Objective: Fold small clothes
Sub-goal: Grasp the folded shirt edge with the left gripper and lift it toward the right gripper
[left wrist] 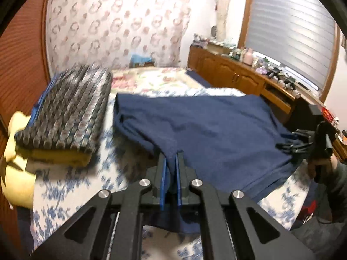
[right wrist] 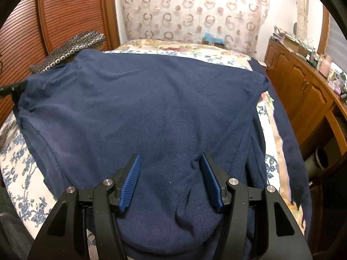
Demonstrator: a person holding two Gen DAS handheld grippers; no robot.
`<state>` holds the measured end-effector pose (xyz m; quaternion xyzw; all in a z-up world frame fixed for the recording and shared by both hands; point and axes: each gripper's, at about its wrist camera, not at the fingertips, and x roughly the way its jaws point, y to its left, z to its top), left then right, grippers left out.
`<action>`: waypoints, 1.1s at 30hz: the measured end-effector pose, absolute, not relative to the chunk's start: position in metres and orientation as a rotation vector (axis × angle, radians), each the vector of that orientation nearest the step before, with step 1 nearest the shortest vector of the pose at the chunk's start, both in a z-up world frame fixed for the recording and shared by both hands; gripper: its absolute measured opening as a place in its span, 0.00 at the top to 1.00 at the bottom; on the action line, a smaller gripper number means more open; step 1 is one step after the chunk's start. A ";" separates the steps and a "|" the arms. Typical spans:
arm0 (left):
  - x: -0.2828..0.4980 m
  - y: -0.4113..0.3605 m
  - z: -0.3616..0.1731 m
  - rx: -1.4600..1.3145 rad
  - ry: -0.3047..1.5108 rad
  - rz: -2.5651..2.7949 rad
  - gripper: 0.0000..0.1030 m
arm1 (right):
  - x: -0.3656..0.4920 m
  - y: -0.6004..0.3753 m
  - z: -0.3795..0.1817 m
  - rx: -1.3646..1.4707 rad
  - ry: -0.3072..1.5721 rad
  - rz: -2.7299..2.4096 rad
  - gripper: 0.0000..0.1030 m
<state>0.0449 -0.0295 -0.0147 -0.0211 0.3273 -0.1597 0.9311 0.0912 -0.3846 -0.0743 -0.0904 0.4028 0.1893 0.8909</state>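
Observation:
A navy blue garment [left wrist: 212,125] lies spread on the flower-print bedcover [left wrist: 71,179]. My left gripper [left wrist: 171,155] is shut on a pinched-up fold of its near edge, and the cloth rises to a peak between the blue pads. In the right wrist view the same navy garment [right wrist: 151,99] fills the middle. My right gripper [right wrist: 169,158] stands open over its near part, cloth lying between the fingers and a crease running up to the right pad [right wrist: 209,179]. The right gripper [left wrist: 288,144] also shows at the garment's right edge, held by a hand.
A folded pile, grey patterned cloth [left wrist: 67,108] on yellow, sits left of the garment. A pale yellow soft thing [left wrist: 17,173] lies at the far left. Wooden cabinets [right wrist: 303,91] with clutter line the right side beyond the bed's edge. A slatted wooden door [right wrist: 71,10] stands behind left.

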 end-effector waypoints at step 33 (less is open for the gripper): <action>0.094 -0.204 0.079 0.073 0.524 -0.726 0.97 | 0.052 -0.423 -0.010 -0.129 0.679 0.317 0.43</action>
